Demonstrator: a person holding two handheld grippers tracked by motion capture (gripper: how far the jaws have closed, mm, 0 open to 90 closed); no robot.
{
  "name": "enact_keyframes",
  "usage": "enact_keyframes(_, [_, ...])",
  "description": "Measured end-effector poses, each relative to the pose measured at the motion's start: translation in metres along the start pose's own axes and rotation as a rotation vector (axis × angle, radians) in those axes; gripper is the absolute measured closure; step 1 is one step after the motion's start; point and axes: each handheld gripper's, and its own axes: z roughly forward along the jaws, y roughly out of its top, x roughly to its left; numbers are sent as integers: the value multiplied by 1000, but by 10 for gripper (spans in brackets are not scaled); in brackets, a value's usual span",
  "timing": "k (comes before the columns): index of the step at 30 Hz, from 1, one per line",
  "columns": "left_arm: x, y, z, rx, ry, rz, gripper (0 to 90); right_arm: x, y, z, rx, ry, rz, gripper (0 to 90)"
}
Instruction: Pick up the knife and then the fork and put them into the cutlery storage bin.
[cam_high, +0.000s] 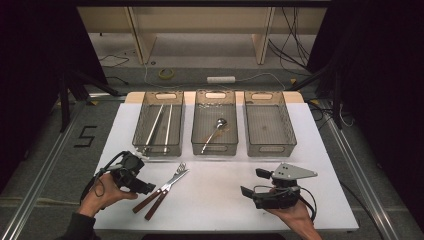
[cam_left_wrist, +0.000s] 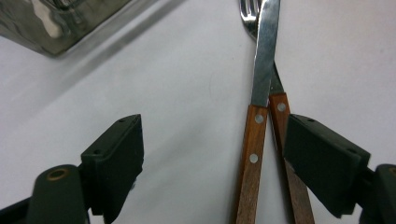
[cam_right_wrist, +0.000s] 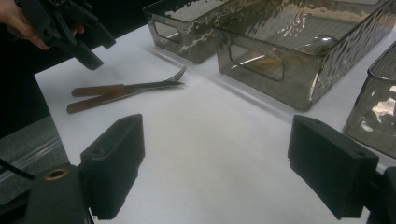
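Observation:
A knife and a fork with wooden handles lie side by side on the white table cover, the knife blade resting over the fork's neck. In the high view the pair lies at the front left. My left gripper is open just above the table, and both handles sit between its jaws, close to the right jaw. In the high view the left gripper is beside the handle ends. My right gripper is held at the front right. It is open over bare cover with nothing between its jaws.
Three clear bins stand in a row at the back. The left bin holds long metal sticks, the middle bin a spoon, and the right bin has nothing in it. The table's front edge lies near both hands.

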Motion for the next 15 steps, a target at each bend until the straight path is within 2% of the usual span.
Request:
enact_keyframes(6, [0, -3, 1, 37, 3, 0, 230, 0, 0, 0, -1, 1, -1, 200])
enact_keyframes(15, [-6, -8, 3, 96, 1, 28, 315, 0, -1, 0, 3, -2, 0, 201])
